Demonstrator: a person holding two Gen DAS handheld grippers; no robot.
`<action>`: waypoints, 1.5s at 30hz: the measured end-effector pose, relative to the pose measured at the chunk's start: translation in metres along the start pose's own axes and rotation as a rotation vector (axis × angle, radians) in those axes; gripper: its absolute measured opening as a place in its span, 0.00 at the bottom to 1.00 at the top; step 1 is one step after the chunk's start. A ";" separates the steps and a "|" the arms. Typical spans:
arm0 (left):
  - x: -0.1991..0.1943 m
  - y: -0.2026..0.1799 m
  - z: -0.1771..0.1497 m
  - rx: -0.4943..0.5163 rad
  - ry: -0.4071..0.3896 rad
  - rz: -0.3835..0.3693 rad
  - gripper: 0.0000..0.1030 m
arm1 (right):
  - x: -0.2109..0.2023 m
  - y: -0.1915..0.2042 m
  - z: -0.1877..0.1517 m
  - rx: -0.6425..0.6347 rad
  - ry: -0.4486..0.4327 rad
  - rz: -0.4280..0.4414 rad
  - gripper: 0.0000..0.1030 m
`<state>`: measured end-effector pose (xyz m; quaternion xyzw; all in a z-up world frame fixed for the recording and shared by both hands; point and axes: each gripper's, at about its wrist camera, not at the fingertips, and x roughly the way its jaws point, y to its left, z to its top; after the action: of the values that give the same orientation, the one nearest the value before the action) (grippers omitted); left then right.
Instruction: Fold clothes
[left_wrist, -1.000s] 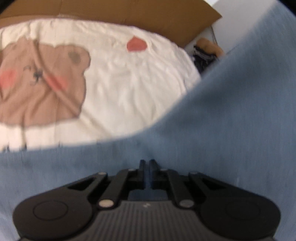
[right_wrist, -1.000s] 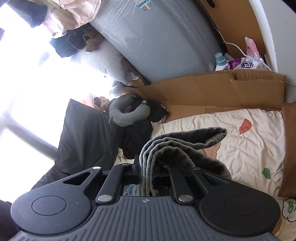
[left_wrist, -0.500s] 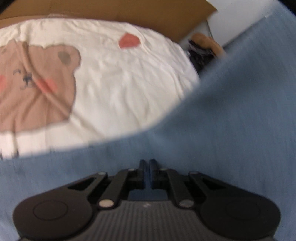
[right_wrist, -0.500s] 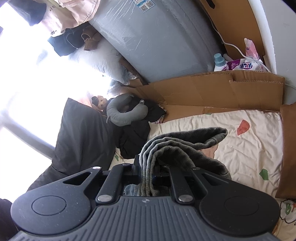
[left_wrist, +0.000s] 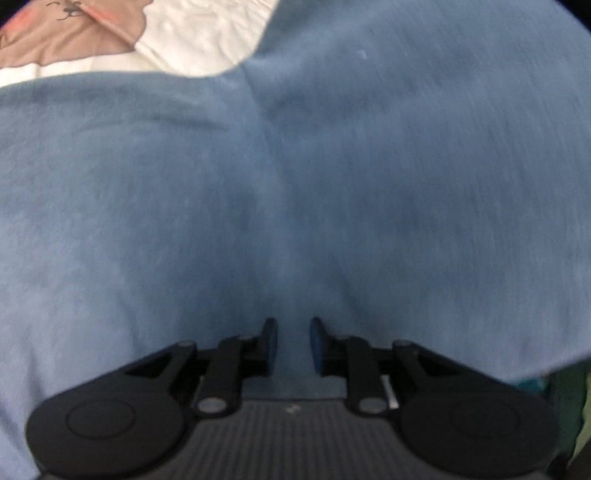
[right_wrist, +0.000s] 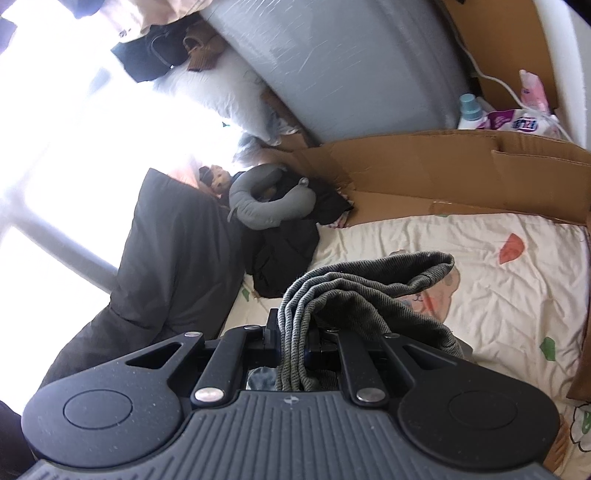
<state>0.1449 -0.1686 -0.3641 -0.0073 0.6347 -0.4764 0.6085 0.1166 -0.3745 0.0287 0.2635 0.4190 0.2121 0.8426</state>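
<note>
While blue garment (left_wrist: 295, 184) surrounds left hand-held gripper (left_wrist: 293, 341)

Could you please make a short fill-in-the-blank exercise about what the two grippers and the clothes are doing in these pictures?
1. The right gripper is shut on a ribbed ____ garment.
2. The cloth that fills the left wrist view has the colour ____.
3. The neck pillow lies on a pile of ____ clothes.
4. The jaws of the left gripper have just been ____.

Missing words: grey; blue; black; opening
</note>
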 end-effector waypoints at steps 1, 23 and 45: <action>-0.006 0.005 -0.002 -0.017 -0.014 0.005 0.19 | 0.002 0.002 0.000 -0.003 0.003 0.000 0.10; -0.163 0.082 -0.075 -0.313 -0.335 0.207 0.34 | 0.090 0.053 0.000 -0.084 0.168 0.020 0.10; -0.217 0.082 -0.128 -0.417 -0.504 0.279 0.34 | 0.193 0.093 -0.028 -0.234 0.379 -0.007 0.10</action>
<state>0.1483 0.0801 -0.2735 -0.1621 0.5431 -0.2322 0.7905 0.1889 -0.1842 -0.0426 0.1182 0.5432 0.3021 0.7744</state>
